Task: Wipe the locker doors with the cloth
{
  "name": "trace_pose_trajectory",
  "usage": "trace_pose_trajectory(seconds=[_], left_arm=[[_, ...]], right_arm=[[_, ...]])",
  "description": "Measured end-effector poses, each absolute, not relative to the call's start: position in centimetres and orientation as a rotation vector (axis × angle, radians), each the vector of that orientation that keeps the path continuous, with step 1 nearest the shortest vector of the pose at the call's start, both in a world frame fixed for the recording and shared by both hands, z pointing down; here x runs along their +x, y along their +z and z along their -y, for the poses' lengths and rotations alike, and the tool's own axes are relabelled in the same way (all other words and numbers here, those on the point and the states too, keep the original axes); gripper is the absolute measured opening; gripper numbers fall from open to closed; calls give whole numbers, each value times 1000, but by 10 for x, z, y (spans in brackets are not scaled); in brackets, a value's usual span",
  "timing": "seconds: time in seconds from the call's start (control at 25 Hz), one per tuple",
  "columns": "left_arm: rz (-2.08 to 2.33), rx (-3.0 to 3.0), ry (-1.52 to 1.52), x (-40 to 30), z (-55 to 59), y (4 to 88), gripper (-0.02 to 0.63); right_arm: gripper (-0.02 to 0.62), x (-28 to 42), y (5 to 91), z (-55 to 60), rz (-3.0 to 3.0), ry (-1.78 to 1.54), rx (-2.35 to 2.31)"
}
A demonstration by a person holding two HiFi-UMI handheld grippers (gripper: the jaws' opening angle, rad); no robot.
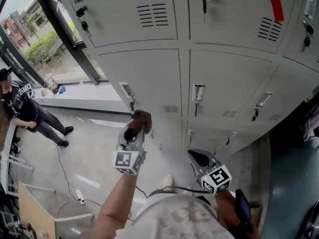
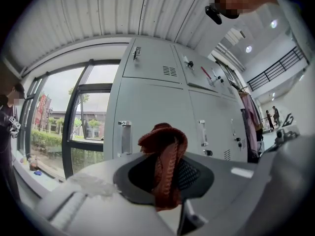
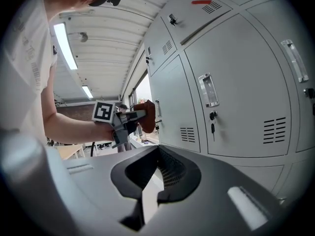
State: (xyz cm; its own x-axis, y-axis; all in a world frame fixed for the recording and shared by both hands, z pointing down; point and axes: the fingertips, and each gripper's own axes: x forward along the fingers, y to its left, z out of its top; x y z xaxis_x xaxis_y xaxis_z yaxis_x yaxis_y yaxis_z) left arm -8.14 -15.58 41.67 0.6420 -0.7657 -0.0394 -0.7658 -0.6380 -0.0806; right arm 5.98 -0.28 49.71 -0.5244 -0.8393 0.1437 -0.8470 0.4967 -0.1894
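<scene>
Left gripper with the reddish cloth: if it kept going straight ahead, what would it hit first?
Probably the grey locker door straight ahead, on the bare panel beside its handle. The cloth the left gripper pinches in its fingers sticks out in front, so it would touch first; the gap is unclear.

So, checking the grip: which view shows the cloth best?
Left gripper view: the cloth sits centre frame, pinched between the jaws. Head view shows only a small bunch; right gripper view, a distant glimpse.
</scene>
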Motion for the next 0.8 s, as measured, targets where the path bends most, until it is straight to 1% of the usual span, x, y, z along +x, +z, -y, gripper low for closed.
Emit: trace_pose_trajectory(seconds=[0.2, 0.44, 0.8], left_arm=[[-1228, -2917, -47, -59, 81, 461, 81], [-1174, -3061, -139, -48, 25, 512, 81], [-1045, -3095, -143, -33, 3, 521, 81]], right_arm=[[8, 71, 514, -20, 2714, 405, 1520], [8, 63, 510, -32, 2745, 384, 1465], [8, 71, 507, -39, 2717, 346, 1531]])
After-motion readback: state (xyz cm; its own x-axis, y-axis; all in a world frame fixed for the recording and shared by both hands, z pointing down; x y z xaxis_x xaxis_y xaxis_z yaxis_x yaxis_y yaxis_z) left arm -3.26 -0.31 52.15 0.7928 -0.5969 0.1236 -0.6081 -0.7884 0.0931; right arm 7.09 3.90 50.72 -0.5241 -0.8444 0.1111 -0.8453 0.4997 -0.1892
